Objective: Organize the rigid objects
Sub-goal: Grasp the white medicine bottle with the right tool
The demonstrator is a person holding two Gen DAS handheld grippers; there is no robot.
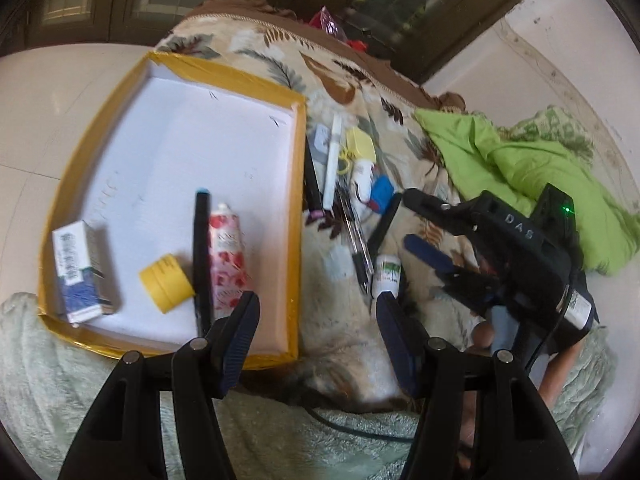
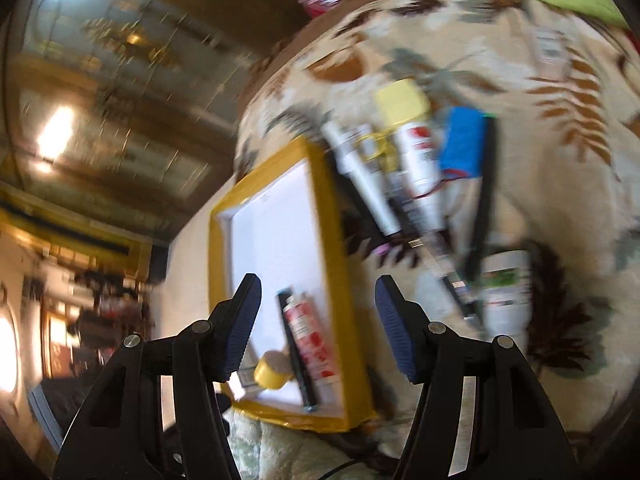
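While the leaf-print blanket (image 1: 352,320) carried everything, the yellow-rimmed tray (image 1: 298,200) lay on it holding a blue-and-white carton (image 1: 82,272), a rose-print tube (image 1: 226,256), a black pen (image 1: 201,256) and a yellow cap (image 1: 166,282). Pens and small bottles (a loose heap) (image 1: 352,192) lay just beside its rim. Left gripper (image 1: 316,344) and right gripper (image 2: 316,330) both stood apart, empty.

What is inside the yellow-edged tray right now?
Inside the tray: a blue-white box, yellow cap, black pen and flowered tube. The near corner is hidden behind the fingers.
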